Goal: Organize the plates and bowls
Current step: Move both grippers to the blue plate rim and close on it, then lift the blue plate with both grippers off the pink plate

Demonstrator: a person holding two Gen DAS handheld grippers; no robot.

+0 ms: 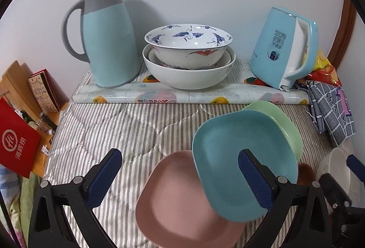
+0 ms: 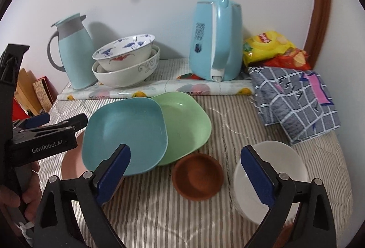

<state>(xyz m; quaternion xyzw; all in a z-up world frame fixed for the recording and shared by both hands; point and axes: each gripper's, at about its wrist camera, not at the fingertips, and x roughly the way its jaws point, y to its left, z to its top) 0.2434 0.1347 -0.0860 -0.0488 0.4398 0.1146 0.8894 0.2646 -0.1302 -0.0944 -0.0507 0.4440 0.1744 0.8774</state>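
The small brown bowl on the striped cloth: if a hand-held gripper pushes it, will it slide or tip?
The brown bowl is low and wide, so it probably slides and does not tip. The striped cloth looks soft and may drag it. It looks light.

Bare striped cloth (image 1: 109, 134) left of pink plate (image 1: 182, 197): passable. Right side blocked: overlapping teal plate (image 2: 123, 134), green plate (image 2: 187, 125), brown bowl (image 2: 197, 176), white bowl (image 2: 280, 163).

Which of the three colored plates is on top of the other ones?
The blue plate. Its edges overlap both the green plate and the pink plate, which lie partly underneath it.
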